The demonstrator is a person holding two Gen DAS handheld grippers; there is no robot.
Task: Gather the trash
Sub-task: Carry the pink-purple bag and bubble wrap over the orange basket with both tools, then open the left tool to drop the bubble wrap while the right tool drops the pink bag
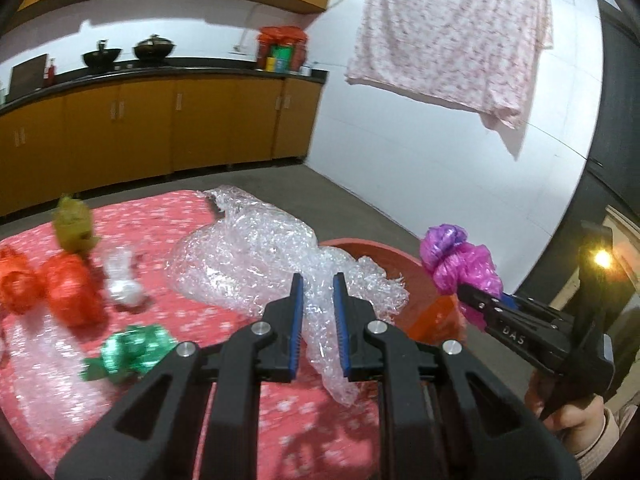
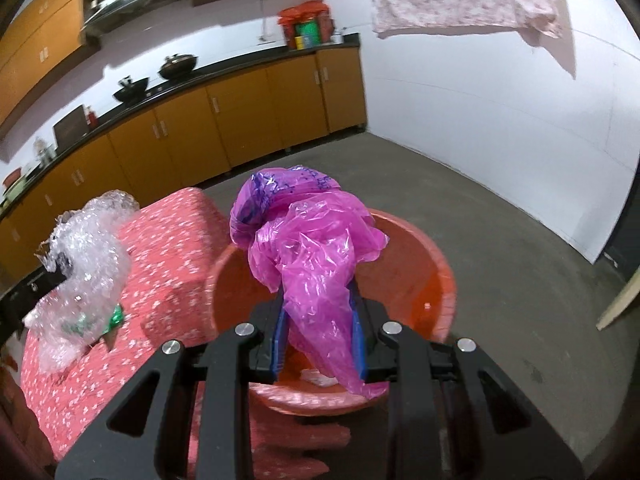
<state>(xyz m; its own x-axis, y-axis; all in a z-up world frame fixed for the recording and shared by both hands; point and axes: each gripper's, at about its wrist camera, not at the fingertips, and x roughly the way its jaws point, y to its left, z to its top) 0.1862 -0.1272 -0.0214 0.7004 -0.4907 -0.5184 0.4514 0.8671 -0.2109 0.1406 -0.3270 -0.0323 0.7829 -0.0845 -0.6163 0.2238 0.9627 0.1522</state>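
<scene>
Over the orange basin (image 2: 432, 264), our right tool (image 2: 318, 320) pinches the pink bag (image 2: 312, 248), left tool (image 1: 318, 312) pinches bubble wrap (image 1: 256, 256); we should release low, centred.

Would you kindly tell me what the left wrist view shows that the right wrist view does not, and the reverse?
Only the left wrist view shows the crumpled orange plastic bags, the olive-yellow wrapper, the small white plastic wad and the person's hand on the right gripper.

Only the right wrist view shows the inside of the round orange plastic basin, with a white scrap at the bottom.

Both show the clear bubble wrap in the left gripper, the crumpled magenta plastic bag, the green foil wrapper and the pink flowered tablecloth.
</scene>
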